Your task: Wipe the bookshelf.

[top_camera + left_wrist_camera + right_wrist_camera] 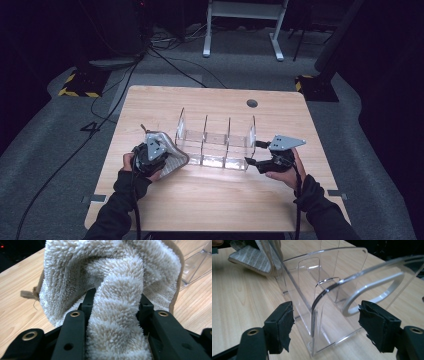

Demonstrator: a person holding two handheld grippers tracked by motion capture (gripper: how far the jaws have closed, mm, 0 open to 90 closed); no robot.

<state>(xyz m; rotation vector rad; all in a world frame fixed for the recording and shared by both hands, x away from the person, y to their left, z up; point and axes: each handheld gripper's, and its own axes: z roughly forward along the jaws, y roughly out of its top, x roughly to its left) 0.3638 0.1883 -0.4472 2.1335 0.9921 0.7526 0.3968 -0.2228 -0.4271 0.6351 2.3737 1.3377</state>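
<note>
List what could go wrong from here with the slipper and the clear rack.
1. The left gripper pinches only a fold of the slipper lining; the soft pile could slide out when lifted.
2. The right gripper stands open around the end wall of the rack without pressing it, so a push from the slipper may shift the light rack across the table.
3. The slipper looks wide against the narrow slots, so it may catch on a divider.

Dark long sleeves to the wrists. Left hand-held gripper: black body, grey three-cornered plate with dark screw holes, black cable trailing. Right hand-held gripper: same build; black jaws, brass-ringed holes, ragged black pads.
</note>
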